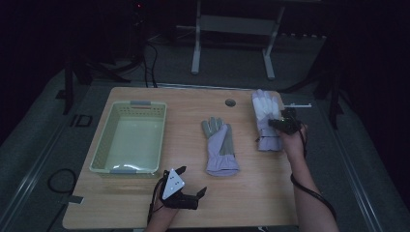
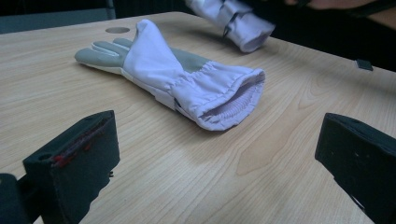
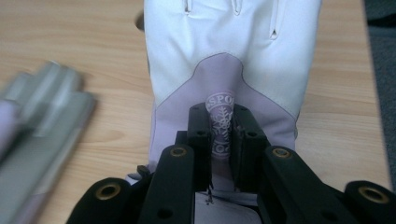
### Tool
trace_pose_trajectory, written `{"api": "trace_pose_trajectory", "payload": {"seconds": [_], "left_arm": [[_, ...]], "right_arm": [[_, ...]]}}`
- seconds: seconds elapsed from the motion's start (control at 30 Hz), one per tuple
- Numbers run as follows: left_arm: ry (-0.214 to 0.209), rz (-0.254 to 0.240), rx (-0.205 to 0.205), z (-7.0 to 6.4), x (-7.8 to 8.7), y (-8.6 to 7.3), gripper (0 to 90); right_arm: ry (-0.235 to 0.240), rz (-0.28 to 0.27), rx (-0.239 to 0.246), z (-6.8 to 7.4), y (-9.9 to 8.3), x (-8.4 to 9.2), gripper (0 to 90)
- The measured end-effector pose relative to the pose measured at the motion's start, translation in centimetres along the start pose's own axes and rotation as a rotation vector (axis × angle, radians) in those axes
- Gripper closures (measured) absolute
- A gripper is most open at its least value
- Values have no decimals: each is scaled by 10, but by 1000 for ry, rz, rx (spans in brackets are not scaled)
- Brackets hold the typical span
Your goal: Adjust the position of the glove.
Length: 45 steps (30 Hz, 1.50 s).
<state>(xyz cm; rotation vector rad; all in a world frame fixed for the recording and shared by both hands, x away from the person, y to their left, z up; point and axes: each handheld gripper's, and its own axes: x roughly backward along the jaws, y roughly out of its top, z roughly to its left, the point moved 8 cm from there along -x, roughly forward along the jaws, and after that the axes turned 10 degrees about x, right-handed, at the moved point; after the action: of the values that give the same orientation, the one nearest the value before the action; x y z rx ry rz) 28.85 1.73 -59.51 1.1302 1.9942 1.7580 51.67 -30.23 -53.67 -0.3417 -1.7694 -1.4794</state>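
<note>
Two lilac gloves lie on the worktop [image 1: 145, 203]: the right tongs [image 3: 223, 128] pinch a fold of the white-backed glove [image 3: 229, 51] at right of frame, apparently starting its lift. Left tongs [image 2: 219, 163] sit spread before the grey-palmed glove [image 2: 177, 79]. Next likely calls for carrying it to the basket [image 1: 99, 154] at left.

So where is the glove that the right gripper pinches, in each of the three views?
High view: pinched glove, right of centre, near the table's right edge.
Left gripper view: top, right of centre, lifted and blurred.
Right gripper view: centre, its fabric pinched between the jaws.
Shared landmark: the other glove, lying flat beside it.
</note>
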Motion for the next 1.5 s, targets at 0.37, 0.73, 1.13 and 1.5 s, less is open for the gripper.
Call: {"api": "trace_pose_trajectory", "payload": {"seconds": [0.37, 0.73, 1.13, 1.5], "left_arm": [[-6, 1, -3, -1, 0, 0, 0], [-5, 1, -7, -1, 0, 0, 0], [-13, 2, -8, -1, 0, 0, 0], [-18, 2, -2, -1, 0, 0, 0]], "right_arm": [[-41, -42, -33, 25, -10, 69, 803], [-80, 8, -47, 47, -62, 76, 801], [-100, 64, -110, 39, -82, 37, 738], [-96, 86, -81, 39, -89, 19, 561]]}}
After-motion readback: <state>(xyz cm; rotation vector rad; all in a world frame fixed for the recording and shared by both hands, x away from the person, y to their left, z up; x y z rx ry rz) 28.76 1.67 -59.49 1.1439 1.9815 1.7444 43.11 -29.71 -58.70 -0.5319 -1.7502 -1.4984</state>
